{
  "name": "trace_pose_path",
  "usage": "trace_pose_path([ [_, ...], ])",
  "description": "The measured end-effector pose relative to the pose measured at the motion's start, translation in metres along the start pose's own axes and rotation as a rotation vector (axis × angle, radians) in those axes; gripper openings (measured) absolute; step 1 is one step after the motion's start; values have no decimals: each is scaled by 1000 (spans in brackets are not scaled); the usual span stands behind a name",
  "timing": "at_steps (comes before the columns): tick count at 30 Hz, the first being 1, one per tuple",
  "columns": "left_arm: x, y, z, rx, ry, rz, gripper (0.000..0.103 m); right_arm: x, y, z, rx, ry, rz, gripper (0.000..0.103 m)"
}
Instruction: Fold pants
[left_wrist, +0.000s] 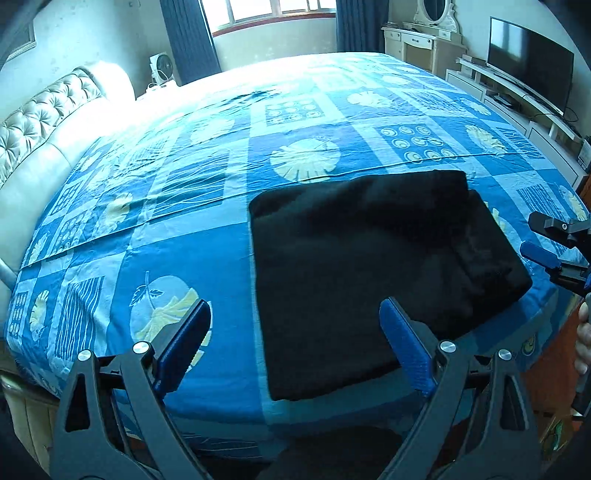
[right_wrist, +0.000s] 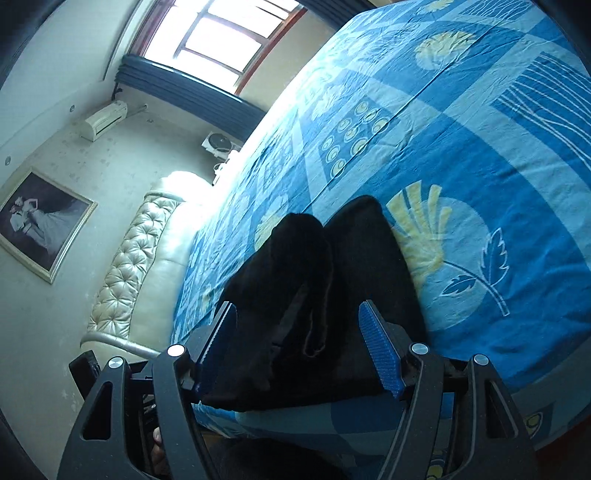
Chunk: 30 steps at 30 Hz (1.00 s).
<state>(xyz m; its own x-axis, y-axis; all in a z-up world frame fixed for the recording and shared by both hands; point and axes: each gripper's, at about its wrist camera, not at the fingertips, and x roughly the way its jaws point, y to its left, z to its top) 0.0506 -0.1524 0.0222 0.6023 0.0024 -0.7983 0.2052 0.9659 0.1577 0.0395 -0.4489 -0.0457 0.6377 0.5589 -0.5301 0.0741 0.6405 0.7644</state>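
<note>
The folded black cloth pants (left_wrist: 373, 280) lie before the wide-spread left gripper (left_wrist: 295, 347); the right gripper (right_wrist: 299, 347) gapes too, holding nothing.

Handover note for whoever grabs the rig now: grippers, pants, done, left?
Left gripper: open, empty, hovering at the near edge of the bed beside the pants.
Right gripper: open, jaws either side of the pants' near end; no grip visible.
Black fabric pants: folded into a flat, layered rectangle on the blue patterned bedsheet, near the bed's front edge.
Done: the folds appear finished.
Left: probably just check that the layered edges line up, then back both grippers away.
</note>
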Motion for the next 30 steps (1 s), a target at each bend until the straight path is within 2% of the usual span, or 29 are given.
trace_pose_path([
  [2,1,18,-7,-24,13,16,93,18,6,2,-40,16,-51,68],
  [5,3,38,-18,-71,44,9,93,40,2,2,13,58,-41,69],
  [9,3,51,-27,-103,46,18,93,57,13,-3,-60,88,-123,68],
  [10,4,52,-27,-101,56,29,93,59,14,-4,-73,90,-137,65],
  [11,5,52,-28,-89,64,22,93,60,14,-5,-83,93,-149,55],
  [12,4,52,-28,-78,61,15,93,62,14,-5,-90,99,-153,52],
  [14,4,52,-29,-69,50,35,93,66,12,-7,-97,129,-139,23],
  [20,11,53,-32,-67,77,39,93,60,17,-8,-75,101,-94,14],
  [30,14,54,-33,-69,89,45,93,6,44,9,-149,-22,-66,10],
])
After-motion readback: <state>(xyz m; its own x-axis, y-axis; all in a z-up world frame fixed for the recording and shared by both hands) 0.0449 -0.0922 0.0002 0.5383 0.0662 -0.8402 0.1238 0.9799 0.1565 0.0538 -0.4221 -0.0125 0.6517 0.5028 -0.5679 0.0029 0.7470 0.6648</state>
